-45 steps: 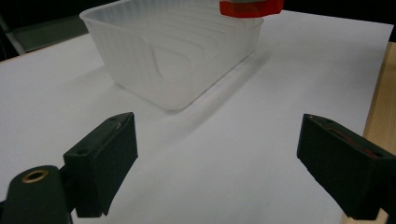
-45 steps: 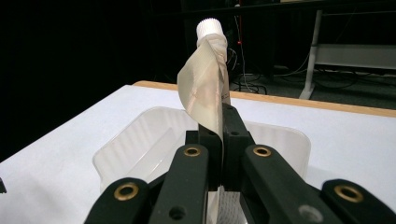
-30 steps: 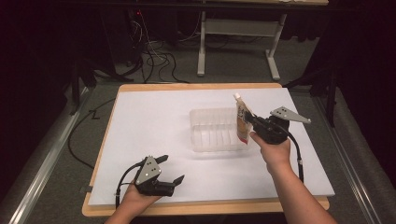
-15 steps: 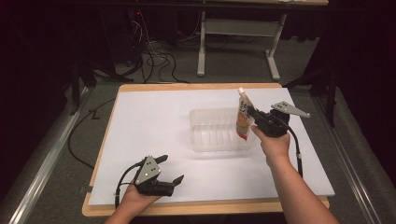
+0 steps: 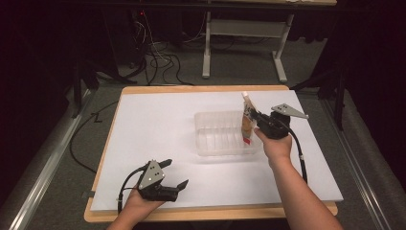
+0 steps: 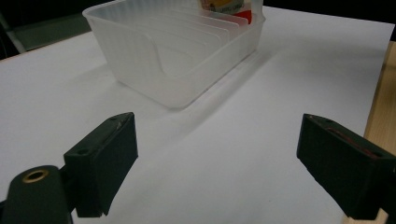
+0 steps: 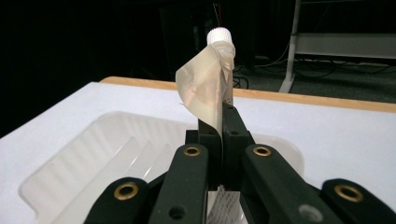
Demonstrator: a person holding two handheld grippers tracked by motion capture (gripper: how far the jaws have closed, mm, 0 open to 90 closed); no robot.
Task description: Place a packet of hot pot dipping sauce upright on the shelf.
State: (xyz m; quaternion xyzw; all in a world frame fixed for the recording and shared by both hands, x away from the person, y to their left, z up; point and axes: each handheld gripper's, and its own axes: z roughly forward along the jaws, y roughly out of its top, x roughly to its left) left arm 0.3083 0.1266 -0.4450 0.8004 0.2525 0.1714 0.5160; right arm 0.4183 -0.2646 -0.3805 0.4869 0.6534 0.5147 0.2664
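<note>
A soft pouch (image 5: 247,120) with a white screw cap (image 7: 219,36) stands upright, its lower end inside the right end of a clear ribbed plastic tray (image 5: 221,134). My right gripper (image 5: 254,120) is shut on the pouch; in the right gripper view the jaws pinch its flat body (image 7: 205,93) just below the cap. The pouch's red and orange lower edge (image 6: 227,8) shows over the tray (image 6: 173,51) in the left gripper view. My left gripper (image 5: 174,175) rests at the near left of the board, open, with nothing between its fingers (image 6: 105,158).
The tray sits on a white sheet (image 5: 158,134) over a wooden board (image 5: 201,89). Cables (image 5: 158,62) and a white table frame (image 5: 239,43) lie on the dark floor beyond. A metal rail (image 5: 38,177) runs along the left side.
My right gripper has carried the pouch slightly right and down, so its bottom now sits lower in the tray's right end. The left gripper has stayed put.
</note>
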